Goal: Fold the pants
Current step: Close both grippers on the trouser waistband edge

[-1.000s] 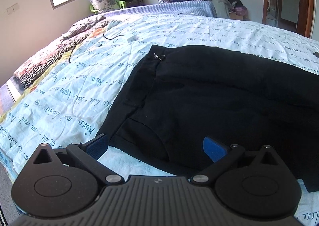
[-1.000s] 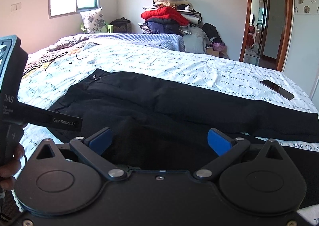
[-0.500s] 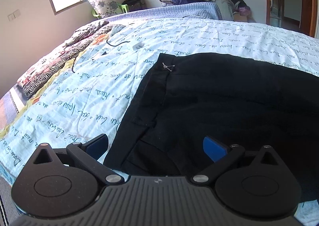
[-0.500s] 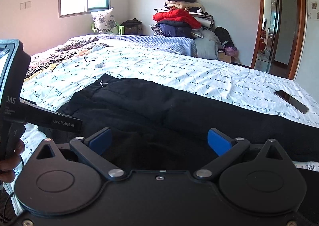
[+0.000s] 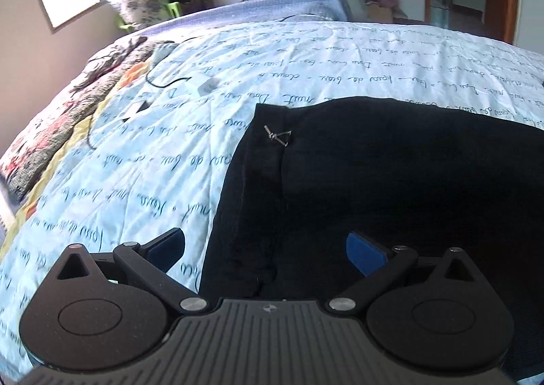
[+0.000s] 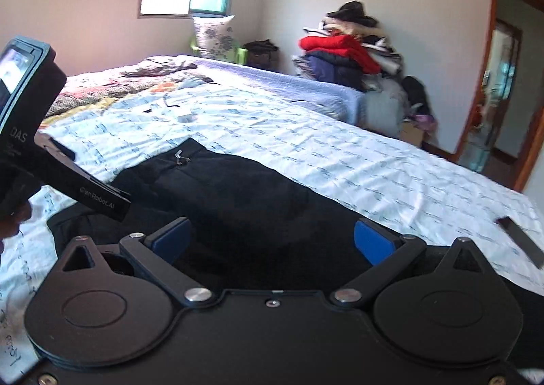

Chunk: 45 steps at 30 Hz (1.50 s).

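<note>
While spread flat on the bed [image 5: 306,55], black pants [image 5: 391,181] beneath both gaping, empty grippers: left [image 5: 265,250], right [image 6: 272,239].

We are pushing left gripper [image 5: 265,250] toward pants [image 5: 391,181] waistband at 12 o'clock; right gripper [image 6: 270,240] is swinging toward 1 o'clock.

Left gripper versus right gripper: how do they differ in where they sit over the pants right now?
The left gripper straddles the waistband edge of the black pants, one fingertip over the printed bedsheet; the right gripper has both fingertips over black cloth. The left gripper looks steeply down; the right gripper looks more level, across the room. Both are open and hold nothing.
</note>
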Motion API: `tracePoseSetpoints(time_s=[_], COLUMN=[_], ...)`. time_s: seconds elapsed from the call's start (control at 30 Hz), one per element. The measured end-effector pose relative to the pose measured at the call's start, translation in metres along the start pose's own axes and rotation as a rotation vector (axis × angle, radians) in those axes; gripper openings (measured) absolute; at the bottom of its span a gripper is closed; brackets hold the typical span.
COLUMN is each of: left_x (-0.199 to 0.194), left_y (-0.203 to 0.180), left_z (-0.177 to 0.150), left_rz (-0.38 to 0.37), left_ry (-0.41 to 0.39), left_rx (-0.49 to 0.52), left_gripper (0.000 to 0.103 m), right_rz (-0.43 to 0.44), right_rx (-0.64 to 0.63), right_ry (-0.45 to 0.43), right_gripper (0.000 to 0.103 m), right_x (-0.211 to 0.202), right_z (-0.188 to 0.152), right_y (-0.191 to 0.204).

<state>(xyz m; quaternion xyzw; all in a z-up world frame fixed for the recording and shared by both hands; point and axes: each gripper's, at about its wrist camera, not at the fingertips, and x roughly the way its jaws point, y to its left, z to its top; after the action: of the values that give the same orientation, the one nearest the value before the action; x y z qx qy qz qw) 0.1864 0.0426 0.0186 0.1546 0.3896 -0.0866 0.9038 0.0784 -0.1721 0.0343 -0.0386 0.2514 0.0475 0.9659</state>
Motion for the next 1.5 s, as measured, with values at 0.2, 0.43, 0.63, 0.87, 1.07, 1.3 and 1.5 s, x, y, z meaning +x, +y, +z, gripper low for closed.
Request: tracePoseSetpoints(time_s=[0.2,0.43,0.63,0.87,1.07,1.3,1.5], left_x=[0.042,0.106,0.16,0.21,0.229,0.19,0.145], left_y=[0.018,0.026,0.035,0.041,0.054,0.054,0.032], left_z=[0.05,0.093,0.115,0.128,0.135,0.12,0.108], left_rz=[-0.138,-0.382,-0.552,-0.564,-0.684,-0.56,-0.373], left_ry=[-0.069,-0.036,0.001,0.01,0.108,0.052,-0.074], left_rx=[0.224,0.398,0.46,0.492,0.308,0.318,0.405], left_gripper=[0.102,0.098,0.093,0.095,0.091,0.016,0.007], right_rz=[0.121,0.209,0.284,0.389,0.479,0.418,0.254], right_rx=[0.048,0.026,-0.081,-0.109,-0.144,-0.184,-0.272], right_ry=[0.124,0.222,0.337,0.473,0.48,0.43,0.343], right_gripper=[0.103,0.101,0.08,0.065,0.044,0.012,0.008], right_x=[0.069,0.153,0.213,0.255,0.255,0.241,0.223], right_z=[0.03,0.057,0.065,0.062,0.061,0.06,0.061], right_y=[-0.038,-0.069,-0.081,-0.092,-0.092,-0.082,-0.058])
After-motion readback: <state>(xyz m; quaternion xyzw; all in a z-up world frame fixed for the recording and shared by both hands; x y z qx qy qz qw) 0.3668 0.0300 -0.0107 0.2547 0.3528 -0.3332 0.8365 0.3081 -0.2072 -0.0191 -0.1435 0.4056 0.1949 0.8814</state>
